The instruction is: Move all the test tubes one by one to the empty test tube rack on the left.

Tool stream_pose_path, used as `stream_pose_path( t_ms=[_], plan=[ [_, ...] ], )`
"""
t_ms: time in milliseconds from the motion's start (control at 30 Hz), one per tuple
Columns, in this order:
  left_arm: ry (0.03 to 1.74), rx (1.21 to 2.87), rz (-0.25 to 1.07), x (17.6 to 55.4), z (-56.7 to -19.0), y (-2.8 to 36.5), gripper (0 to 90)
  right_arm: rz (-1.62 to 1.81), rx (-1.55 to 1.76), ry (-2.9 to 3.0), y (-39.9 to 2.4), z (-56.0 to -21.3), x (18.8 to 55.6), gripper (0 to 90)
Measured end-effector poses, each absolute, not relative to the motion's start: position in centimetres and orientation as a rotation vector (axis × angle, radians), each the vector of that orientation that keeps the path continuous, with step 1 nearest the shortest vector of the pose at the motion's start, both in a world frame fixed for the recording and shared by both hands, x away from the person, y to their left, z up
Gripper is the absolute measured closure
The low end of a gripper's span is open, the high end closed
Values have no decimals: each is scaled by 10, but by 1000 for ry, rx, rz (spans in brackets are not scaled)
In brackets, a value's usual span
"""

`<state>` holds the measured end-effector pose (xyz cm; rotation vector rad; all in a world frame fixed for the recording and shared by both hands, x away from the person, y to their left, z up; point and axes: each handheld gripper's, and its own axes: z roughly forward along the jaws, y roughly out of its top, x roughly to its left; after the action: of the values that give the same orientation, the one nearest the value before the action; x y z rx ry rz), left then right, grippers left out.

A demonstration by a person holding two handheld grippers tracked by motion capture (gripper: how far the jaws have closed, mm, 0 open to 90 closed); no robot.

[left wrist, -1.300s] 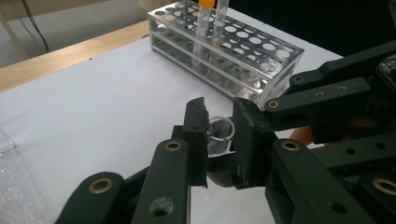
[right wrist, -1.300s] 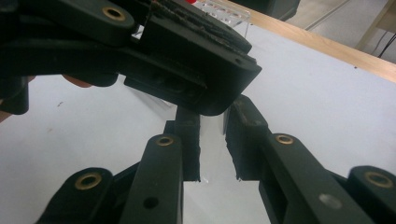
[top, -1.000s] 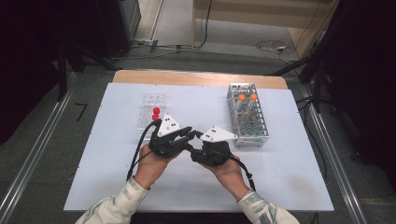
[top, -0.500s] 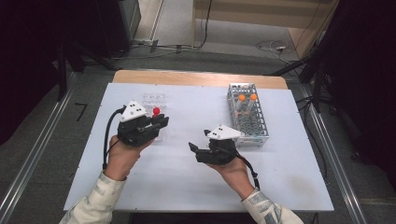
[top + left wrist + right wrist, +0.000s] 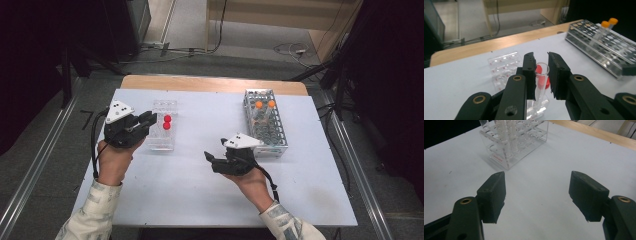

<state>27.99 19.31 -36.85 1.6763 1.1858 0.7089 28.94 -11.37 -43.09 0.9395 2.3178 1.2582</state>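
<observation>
The right gripper (image 5: pixel 212 159) is hovering nearest the person, jaws spread wide and empty, well right of the clear rack (image 5: pixel 162 125). The left gripper (image 5: pixel 541 75) is clamping an uncapped tube (image 5: pixel 541 77) upright, probably for slotting into that rack beside two red caps (image 5: pixel 167 122). Its own view is revealing the glass; the high view isn't. Farther right, the metal rack (image 5: pixel 265 125) is standing.

left gripper (image 5: pixel 145 121): black, grey plate, white dots | right gripper (image 5: pixel 212 159): black, brass pivots | sleeves (image 5: pixel 95 212): cream

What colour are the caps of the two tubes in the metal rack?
Orange caps; the left gripper view shows them best.
</observation>
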Motion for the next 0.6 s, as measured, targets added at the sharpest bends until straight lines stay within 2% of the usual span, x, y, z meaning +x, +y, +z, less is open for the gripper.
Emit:
stream_pose_path(
  t_ms=[600],
  plan=[
    [1210, 1705, 813, 290, -392, 177, 766, 1263, 946, 2311, -116, -430, 290, 286]
  ],
)
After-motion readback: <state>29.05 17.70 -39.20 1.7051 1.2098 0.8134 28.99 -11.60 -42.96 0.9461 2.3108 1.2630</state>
